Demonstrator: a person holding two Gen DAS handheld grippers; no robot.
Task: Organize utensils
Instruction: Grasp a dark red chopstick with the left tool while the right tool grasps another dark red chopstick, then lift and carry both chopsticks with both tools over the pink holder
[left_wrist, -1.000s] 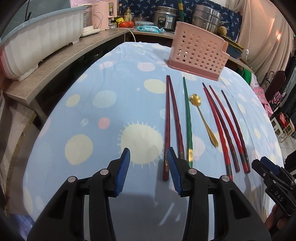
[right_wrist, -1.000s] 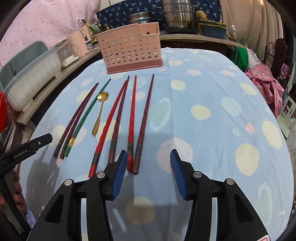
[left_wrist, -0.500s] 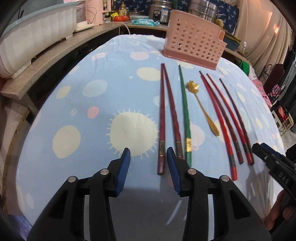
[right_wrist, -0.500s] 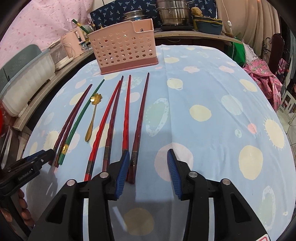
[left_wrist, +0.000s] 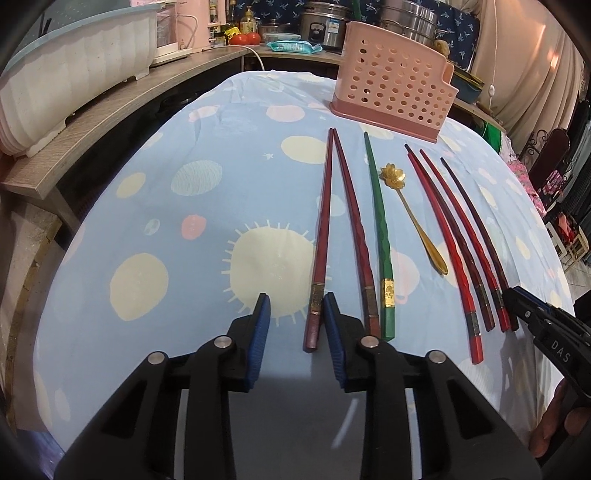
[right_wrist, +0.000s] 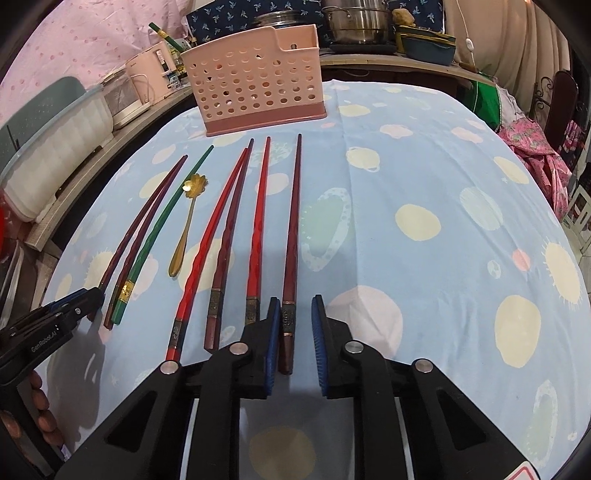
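Left wrist view: the left gripper is low over the tablecloth, jaws apart and holding nothing. The butt of the leftmost dark red chopstick lies between its pads. The pink utensil holder stands upright at the far end; the green chopstick and gold spoon lie in front of it.

Right wrist view: the right gripper has parted jaws straddling the butt of the rightmost dark red chopstick, not clamped. The chopstick's tip points toward the holder.
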